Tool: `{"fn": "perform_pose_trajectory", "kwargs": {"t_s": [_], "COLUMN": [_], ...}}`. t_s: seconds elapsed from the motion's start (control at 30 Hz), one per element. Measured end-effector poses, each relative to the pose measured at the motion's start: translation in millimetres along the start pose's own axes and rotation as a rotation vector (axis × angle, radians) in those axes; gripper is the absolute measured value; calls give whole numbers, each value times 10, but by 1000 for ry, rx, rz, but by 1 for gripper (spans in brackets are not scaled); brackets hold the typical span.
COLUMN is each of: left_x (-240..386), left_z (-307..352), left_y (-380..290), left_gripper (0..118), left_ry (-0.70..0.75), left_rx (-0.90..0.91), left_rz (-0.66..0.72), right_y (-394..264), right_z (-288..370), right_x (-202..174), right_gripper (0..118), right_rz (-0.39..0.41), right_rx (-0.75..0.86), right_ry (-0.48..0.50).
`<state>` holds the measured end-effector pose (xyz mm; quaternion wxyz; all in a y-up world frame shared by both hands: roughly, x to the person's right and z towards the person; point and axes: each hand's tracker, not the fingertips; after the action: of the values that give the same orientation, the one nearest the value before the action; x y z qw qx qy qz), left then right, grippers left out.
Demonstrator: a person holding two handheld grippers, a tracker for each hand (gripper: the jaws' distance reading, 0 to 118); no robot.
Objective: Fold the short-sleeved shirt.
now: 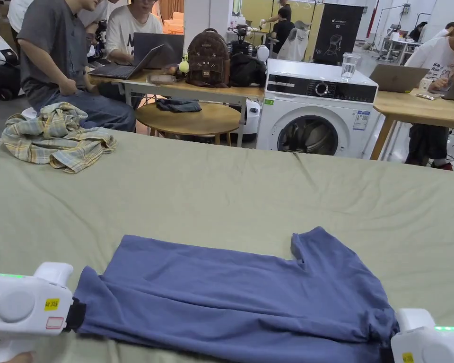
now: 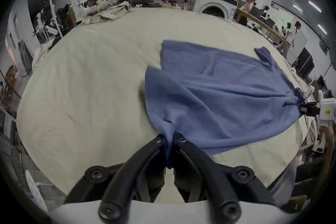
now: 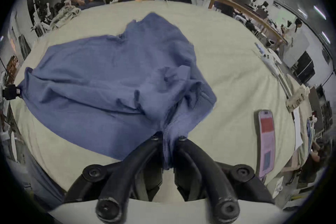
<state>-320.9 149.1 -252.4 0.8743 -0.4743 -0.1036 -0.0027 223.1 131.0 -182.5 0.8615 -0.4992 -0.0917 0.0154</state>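
the blue shirt point(image 1: 231, 298) lies spread on the green sheet point(image 1: 221, 189), at its near edge. the left gripper point(image 2: 170, 138) is clamped on the shirt's left end, the right gripper point(image 3: 168, 137) pinches its right end. a plaid garment point(image 1: 56, 137) sits far left of the shirt.

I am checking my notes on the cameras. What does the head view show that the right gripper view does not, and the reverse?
Head view adds: a glass standing on top of the washing machine.

Right gripper view adds: the right gripper shut on a bunch of the blue shirt, and a flat pink object lying on the sheet to the gripper's right.

Both share: the blue shirt spread on the sheet, the plaid shirt crumpled at the far left, the washing machine behind.
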Motion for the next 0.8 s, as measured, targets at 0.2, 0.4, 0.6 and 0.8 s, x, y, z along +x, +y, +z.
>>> {"fn": "perform_pose_trajectory", "kwargs": {"t_s": [0.2,0.4,0.6,0.8], "left_x": [40,-13,148,450], "left_z": [-268,-173,297,448], "left_y": [-107,-11,232,400], "left_gripper": [1,7,35,35], "left_ry": [25,-9,-24,31], "left_rx": [-46,-42,171,414], "left_rz": [-20,47,50,-42], "right_y": [-80,-8,253,427], "right_z": [-224,-42,498,666], "right_x": [-78,-76,-116,-507], "right_gripper": [6,46,49,47], "right_rz": [-22,-48,-126,-143], "right_rx": [-14,-1,228,522], "right_ry": [-25,-61,-39,8]}}
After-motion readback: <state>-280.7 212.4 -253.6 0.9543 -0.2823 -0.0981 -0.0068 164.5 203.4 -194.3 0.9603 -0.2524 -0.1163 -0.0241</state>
